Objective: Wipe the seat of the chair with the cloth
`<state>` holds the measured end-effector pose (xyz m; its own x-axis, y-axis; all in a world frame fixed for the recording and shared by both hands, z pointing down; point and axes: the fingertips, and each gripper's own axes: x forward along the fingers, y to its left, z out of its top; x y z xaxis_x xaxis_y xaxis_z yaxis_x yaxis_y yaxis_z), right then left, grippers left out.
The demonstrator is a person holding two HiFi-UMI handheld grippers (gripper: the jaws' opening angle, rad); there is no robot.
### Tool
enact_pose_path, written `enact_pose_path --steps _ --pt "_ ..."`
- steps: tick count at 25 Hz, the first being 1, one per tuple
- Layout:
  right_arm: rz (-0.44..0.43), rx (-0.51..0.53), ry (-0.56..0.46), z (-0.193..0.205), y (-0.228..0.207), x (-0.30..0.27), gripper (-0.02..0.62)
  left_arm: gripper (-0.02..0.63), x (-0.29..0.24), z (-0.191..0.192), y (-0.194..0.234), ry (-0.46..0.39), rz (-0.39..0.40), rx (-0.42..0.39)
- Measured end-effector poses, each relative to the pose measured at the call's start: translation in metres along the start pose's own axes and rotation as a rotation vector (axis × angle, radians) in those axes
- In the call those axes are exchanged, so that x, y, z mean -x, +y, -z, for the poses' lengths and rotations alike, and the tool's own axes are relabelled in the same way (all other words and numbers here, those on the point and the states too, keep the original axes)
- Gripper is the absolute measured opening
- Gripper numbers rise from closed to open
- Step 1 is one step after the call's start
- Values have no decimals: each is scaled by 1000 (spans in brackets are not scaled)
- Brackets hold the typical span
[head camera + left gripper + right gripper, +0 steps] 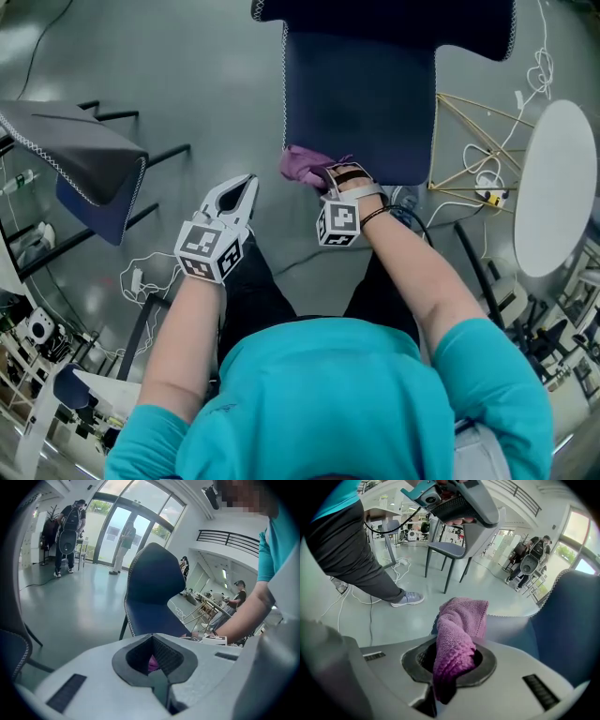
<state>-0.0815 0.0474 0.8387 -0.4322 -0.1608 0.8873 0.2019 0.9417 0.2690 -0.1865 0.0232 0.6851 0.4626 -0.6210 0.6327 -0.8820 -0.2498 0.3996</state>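
The right tongs [451, 665] clamp the purple cloth [302, 165] on the navy chair seat [366, 103], at its near edge. The left tongs [247, 185], together and empty, hover left of it

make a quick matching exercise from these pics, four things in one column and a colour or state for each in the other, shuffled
Things
1. cloth
2. chair seat
3. left gripper
4. round table

Colour or state
A. white
B. purple
C. shut, nothing held
D. dark blue

Pairs: 1-B, 2-D, 3-C, 4-A
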Motion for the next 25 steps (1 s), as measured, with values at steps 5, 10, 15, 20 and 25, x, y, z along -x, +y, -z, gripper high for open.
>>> enact_pose_path --steps 5,10,15,20,25 --pt "-5 -18 3 8 2 2 55 4 -5 1 -3 17 8 -11" --pt "2 -31 5 17 2 6 55 5 -9 2 -8 26 13 -15" --pt "4 -40 6 26 3 10 55 4 -16 0 -17 31 27 -19" --pt "2 -48 8 31 5 12 55 5 -20 -1 -22 37 36 -25" --pt "1 -56 20 39 5 16 55 5 -21 -1 -24 49 38 -31"
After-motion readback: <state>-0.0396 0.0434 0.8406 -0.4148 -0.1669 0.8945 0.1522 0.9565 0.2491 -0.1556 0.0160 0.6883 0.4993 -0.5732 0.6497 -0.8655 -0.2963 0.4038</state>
